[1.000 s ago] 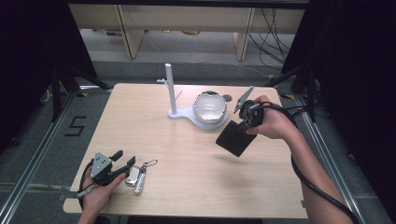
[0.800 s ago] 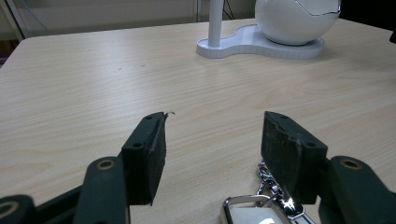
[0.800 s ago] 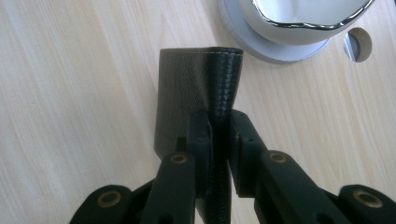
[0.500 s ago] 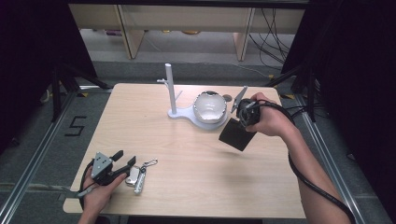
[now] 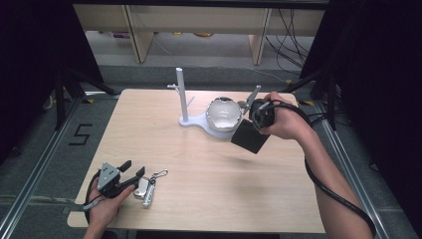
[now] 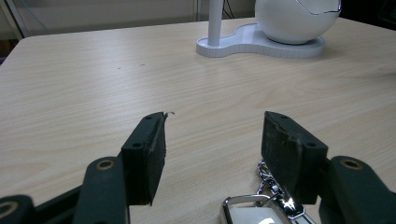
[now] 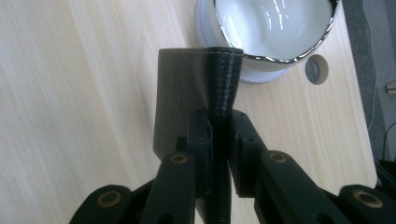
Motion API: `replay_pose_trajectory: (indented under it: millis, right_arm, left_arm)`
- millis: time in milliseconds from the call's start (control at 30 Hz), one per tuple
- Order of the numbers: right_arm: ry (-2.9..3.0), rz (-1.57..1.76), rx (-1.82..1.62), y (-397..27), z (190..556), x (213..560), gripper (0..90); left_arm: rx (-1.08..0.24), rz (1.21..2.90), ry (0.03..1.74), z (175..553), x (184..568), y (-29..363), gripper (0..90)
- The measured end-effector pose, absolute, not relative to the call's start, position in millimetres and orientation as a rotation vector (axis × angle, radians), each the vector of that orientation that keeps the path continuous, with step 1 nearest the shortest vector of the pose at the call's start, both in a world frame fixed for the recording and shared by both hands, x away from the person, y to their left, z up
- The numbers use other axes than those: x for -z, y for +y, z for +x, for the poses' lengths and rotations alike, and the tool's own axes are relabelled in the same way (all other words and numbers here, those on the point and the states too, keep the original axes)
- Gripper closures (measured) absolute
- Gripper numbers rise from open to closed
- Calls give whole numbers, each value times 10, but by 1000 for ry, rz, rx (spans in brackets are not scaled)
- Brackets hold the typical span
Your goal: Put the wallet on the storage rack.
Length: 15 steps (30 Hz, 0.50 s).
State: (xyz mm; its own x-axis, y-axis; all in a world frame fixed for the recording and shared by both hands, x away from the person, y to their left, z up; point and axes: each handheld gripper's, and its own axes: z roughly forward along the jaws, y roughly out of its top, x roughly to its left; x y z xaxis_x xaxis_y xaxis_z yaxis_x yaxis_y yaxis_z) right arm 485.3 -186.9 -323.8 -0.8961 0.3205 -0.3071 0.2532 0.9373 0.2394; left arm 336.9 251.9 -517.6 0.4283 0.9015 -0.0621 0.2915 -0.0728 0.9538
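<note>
We see a pale wood-grain worktop (image 5: 199, 169) from above. Near its far edge stands a glossy white stand (image 5: 191, 121) with a slim upright post and a rounded white bowl (image 5: 223, 113) rimmed in shiny metal. Our right tool (image 5: 257, 115) hovers just beside that bowl, towards the right edge, its two black jaws squeezed tight on a flat black wallet (image 5: 250, 137) of grained, stitched leather that hangs tilted above the wood. At the near left corner, our left tool (image 5: 133, 170) rests low with its matte black jaws spread wide and nothing gripped between them. Just beside its right jaw lies a shiny metal key fob (image 5: 144, 189) with a chain and clip.
</note>
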Motion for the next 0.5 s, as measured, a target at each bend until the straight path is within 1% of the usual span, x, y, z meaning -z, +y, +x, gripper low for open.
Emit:
replay_pose_trajectory:
  millis: [500]
  right_arm:
    - [2706, 404, -285, -1838, 4928, 3086, 812]
  left_arm:
    - [-717, 1619, 1076, 3363, 5172, 2522, 399]
